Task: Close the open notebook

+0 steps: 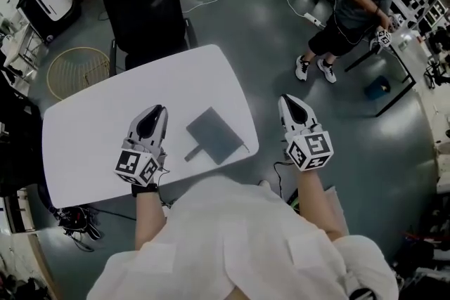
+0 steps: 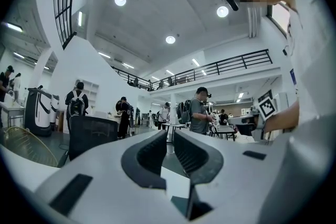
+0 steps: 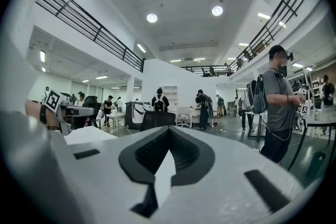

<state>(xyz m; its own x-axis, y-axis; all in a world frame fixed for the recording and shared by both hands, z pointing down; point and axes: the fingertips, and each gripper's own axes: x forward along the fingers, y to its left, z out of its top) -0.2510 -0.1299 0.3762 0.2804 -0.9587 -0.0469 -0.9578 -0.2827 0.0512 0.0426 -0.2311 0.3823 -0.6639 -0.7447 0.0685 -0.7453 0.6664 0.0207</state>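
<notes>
Notebook (image 1: 213,131) lies flat on the white tabletop (image 1: 91,130), grey cover up, reading to me as one slab, so I judge it already closed. It sits just right of the left gripper (image 1: 156,112) and left of the right gripper (image 1: 288,103), nearer the left one. A thin strap or tab (image 1: 193,153) pokes out of its corner on the side towards me. Left jaws stand a narrow slit apart with nothing between them; only the tabletop and the room show through the gap. Right jaws are pressed tip to tip, holding nothing, and they hang beyond the tabletop's right edge, over the floor. Both point level into the room.

Risks: the notebook's right corner is close to the tabletop edge, so a sideways brush from the right jaws coming back in could slide it off. The left jaws could snag the loose strap and drag or flip the cover. If the cover is not fully seated, which I cannot judge from above, it may spring up.

Writing: none readable. The cover shows no brand or label. The only printed patterns are the black-and-white squares on the left marker cube (image 1: 137,166) and on the right marker cube (image 1: 309,150).
</notes>
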